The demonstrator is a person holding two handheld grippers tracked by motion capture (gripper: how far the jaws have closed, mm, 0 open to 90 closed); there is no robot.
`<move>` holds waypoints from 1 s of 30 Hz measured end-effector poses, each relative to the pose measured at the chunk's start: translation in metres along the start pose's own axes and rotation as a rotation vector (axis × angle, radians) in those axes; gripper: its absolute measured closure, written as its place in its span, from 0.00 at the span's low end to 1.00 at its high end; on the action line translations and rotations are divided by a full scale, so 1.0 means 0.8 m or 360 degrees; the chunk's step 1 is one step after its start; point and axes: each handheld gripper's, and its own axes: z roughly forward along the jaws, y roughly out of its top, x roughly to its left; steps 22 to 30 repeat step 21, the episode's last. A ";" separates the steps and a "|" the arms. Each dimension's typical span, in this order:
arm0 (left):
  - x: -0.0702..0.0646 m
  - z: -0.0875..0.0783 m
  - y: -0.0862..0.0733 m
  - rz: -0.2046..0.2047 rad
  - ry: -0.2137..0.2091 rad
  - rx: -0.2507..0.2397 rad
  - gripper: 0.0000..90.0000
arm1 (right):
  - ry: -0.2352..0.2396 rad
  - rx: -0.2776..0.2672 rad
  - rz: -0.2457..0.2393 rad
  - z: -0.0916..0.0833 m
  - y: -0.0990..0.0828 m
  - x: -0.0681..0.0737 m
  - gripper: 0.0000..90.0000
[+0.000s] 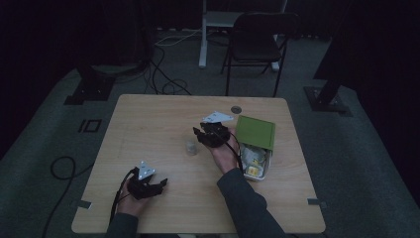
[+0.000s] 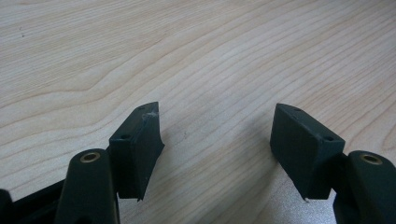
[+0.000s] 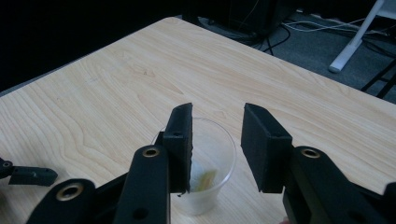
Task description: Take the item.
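Left gripper [image 1: 147,184] rests low over the tabletop [image 1: 148,129] at about 7 o'clock of the high view, held in the person's left hand [image 1: 130,201], a grey three-cornered plate on top. In the left gripper view its jaws stand wide apart over bare wood grain, nothing between them.

Right gripper [image 1: 212,134] sits near the tabletop's centre, held in the right hand [image 1: 225,154], its cable running back along the wrist. In the right gripper view the right gripper [image 3: 216,148] has its jaws apart, with a moderate gap. A small clear plastic cup [image 3: 201,168] stands upright on the tabletop directly beneath and just ahead of them; the left jaw overlaps the cup's rim in that view, though contact cannot be confirmed. A pale yellowish item lies in the bottom of the cup; its nature cannot be told. In the high view the cup [image 1: 190,148] stands just beside the right gripper, at its 8 o'clock.

A white box [image 1: 257,161] with an open green lid [image 1: 255,131] lies at 3 o'clock of the right hand, holding yellow and white contents too small to identify. A small dark round fitting [image 1: 236,109] is set in the tabletop toward 12 o'clock.

Beyond the far edge, a dark folding chair [image 1: 257,42] stands on the grey floor, with cables [image 1: 166,74] lying at 11 o'clock.
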 end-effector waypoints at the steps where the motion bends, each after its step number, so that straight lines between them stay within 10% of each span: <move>1: 0.000 0.000 0.000 0.0000 0.0000 0.0000 0.39 | 0.0003 -0.0001 -0.0001 -0.002 0.000 0.000 0.69; 30: 0.000 0.000 0.000 0.0000 0.0000 -0.0001 0.39 | 0.0093 0.0015 -0.0103 -0.053 -0.037 0.021 0.66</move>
